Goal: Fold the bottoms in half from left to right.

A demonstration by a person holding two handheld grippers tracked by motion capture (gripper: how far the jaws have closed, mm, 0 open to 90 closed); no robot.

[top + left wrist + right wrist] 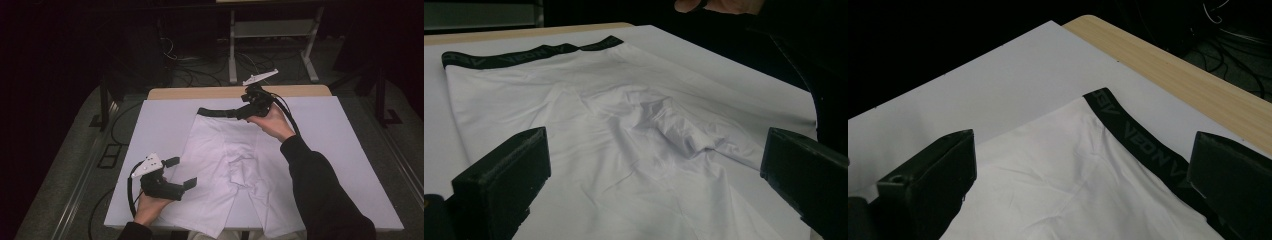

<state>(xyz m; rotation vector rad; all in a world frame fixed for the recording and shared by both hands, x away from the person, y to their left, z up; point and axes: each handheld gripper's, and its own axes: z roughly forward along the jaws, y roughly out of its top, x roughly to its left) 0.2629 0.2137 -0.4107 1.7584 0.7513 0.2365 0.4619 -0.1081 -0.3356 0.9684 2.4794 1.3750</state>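
- White boxer shorts (pixel 225 165) lie flat mid-desk, black waistband (pixel 216 112) toward the far edge, legs hanging off the near edge.
- Your right gripper (pixel 239 113) sits at the waistband's right end near the far edge; jaws wide, holding nothing. Likely lined up to pinch the band.
- Your left gripper (pixel 181 172) hovers by the left leg hem near the near-left corner; jaws wide, empty. Probably there for the hem.
- Left gripper view shows a rumpled crotch fold (pixel 674 127), far clearer than from the high view.
- Right gripper view shows lettering on the waistband (pixel 1138 140) and the bare wooden desk edge (pixel 1173 75).
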